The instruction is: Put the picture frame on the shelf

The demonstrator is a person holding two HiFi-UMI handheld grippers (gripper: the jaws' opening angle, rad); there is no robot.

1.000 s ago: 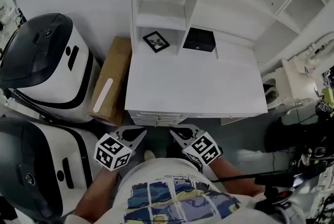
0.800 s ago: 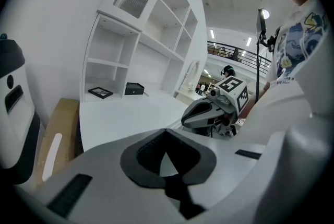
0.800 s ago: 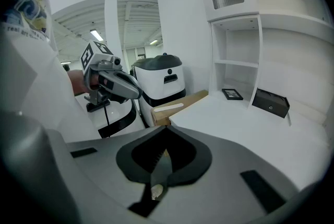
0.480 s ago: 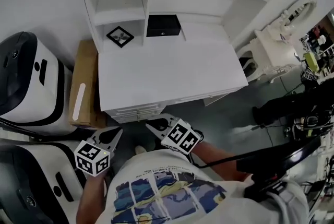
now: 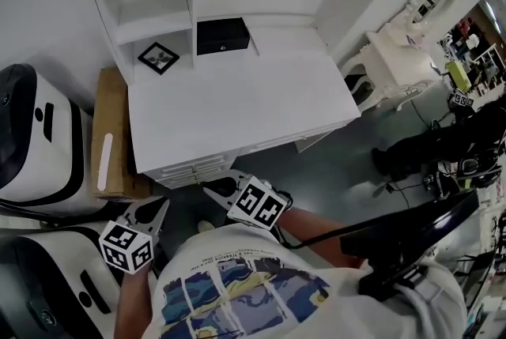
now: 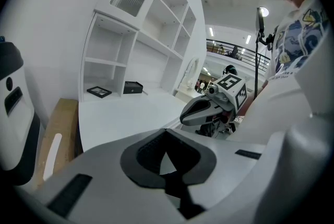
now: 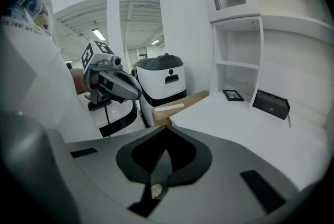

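The small black picture frame [image 5: 158, 58] lies flat in the lowest left compartment of the white shelf unit [image 5: 146, 9], at the back of the white desk [image 5: 237, 104]. It also shows in the left gripper view as the picture frame [image 6: 98, 92] and in the right gripper view as the picture frame [image 7: 233, 95]. My left gripper [image 5: 160, 207] and right gripper [image 5: 212, 190] hang low in front of the desk's near edge, close to my body. Both are shut and hold nothing. The left gripper's [image 6: 166, 133] jaws meet, and the right gripper's [image 7: 166, 132] do too.
A black box [image 5: 222, 35] sits on the desk beside the frame's compartment. A cardboard box [image 5: 107, 136] leans at the desk's left, next to two white and black machines [image 5: 32, 140]. A white chair [image 5: 395, 53] and cables stand at the right.
The head view has swung, so the desk and shelf now sit further left and up in the picture. Both grippers stay shut near my body, slightly lower left in view.
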